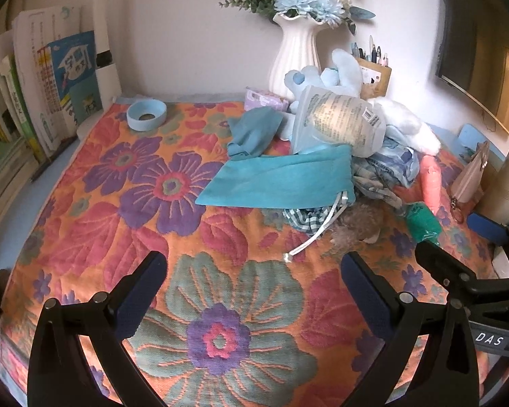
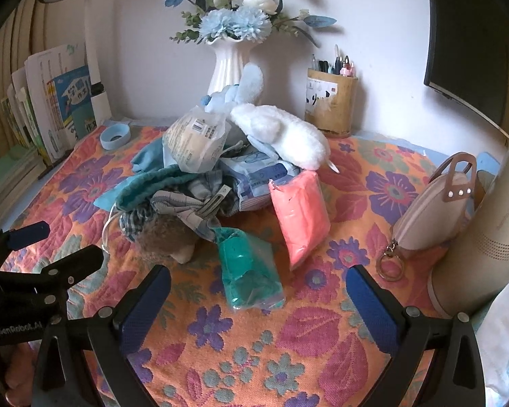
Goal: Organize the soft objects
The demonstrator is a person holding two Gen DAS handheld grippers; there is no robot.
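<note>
Both our left gripper (image 1: 252, 273) and right gripper (image 2: 258, 288) hover with jaws wide, empty; the crinkly green plastic-wrapped soft pack (image 2: 249, 273) looks light and slippery, so we'd pinch its middle.

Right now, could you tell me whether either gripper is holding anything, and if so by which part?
Nothing is held. The left gripper and the right gripper are both open over the floral cloth, short of the pile.

Pile (image 2: 220, 169) mid-cloth (image 2: 322, 356) — vase (image 2: 229, 64) behind, purse (image 2: 437, 210) right.
</note>
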